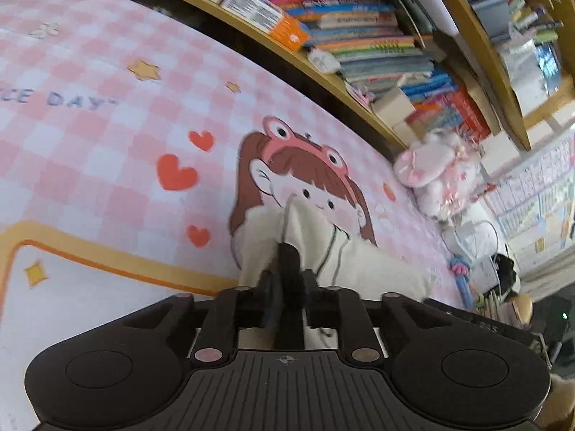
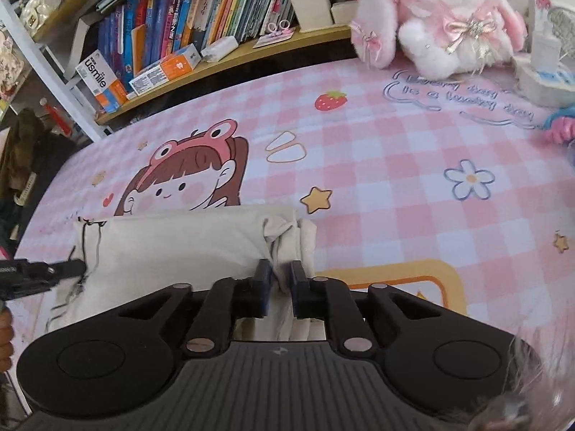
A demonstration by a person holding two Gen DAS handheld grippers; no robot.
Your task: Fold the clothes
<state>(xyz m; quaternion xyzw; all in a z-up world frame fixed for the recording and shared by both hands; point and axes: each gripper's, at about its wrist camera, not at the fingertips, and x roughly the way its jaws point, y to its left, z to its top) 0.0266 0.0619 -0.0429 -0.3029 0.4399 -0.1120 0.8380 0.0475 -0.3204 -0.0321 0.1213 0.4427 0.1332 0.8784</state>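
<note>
A cream garment [image 2: 179, 244] with dark stitching lies bunched on the pink checked cloth [image 2: 395, 186]. My right gripper [image 2: 281, 278] is shut on a gathered fold at its right end. In the left wrist view the same cream garment [image 1: 359, 262] rises in a peak where my left gripper [image 1: 287, 255] is shut on its edge, by a dark drawstring. From the right wrist view, the left gripper [image 2: 68, 268] shows as a black tip touching the garment's left end.
A wooden shelf [image 2: 251, 54] packed with books runs along the far side of the cloth. A pink plush rabbit [image 2: 445, 14] sits at the far right corner, next to a white box [image 2: 539, 72] and a blue and pink rope [image 2: 560, 125].
</note>
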